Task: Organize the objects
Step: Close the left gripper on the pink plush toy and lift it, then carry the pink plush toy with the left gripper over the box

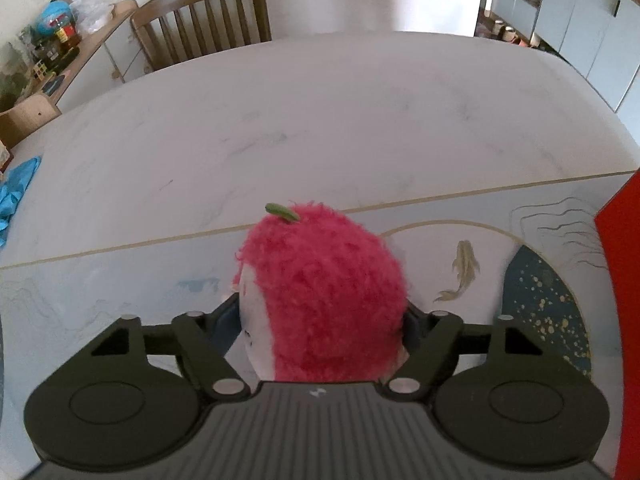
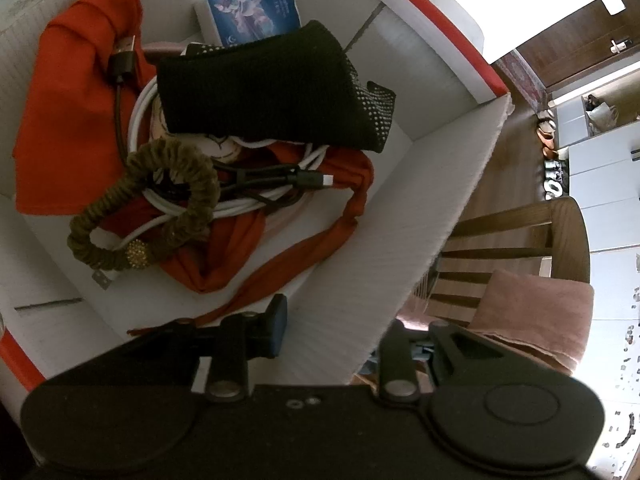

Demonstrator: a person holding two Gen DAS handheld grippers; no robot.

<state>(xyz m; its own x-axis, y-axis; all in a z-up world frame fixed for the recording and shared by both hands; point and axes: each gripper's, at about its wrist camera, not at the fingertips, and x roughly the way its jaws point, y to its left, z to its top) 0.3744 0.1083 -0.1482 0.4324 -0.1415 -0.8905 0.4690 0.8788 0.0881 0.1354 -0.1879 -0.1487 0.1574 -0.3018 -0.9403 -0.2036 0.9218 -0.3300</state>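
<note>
A fluffy pink-red plush toy (image 1: 324,292) with a small green stalk and a white face stands on the patterned mat (image 1: 480,248). My left gripper (image 1: 320,320) is around it, a pad pressing on each side. A white cardboard box (image 2: 400,216) with red trim holds a red cloth (image 2: 68,112), a black knitted piece (image 2: 264,84), a blue booklet (image 2: 252,8), coiled white and black cables (image 2: 256,184) and a brown hair tie (image 2: 176,200). My right gripper (image 2: 340,336) straddles the box's near wall, one finger inside and one outside, shut on it. The box's red side (image 1: 620,280) shows at the right edge of the left wrist view.
The pale marble table (image 1: 320,120) stretches beyond the mat. A wooden chair (image 1: 208,16) stands at its far side, and another chair (image 2: 520,248) with a pink cushion stands beside the box. Blue gloves (image 1: 16,196) lie at the table's left edge. A cluttered sideboard (image 1: 60,48) is far left.
</note>
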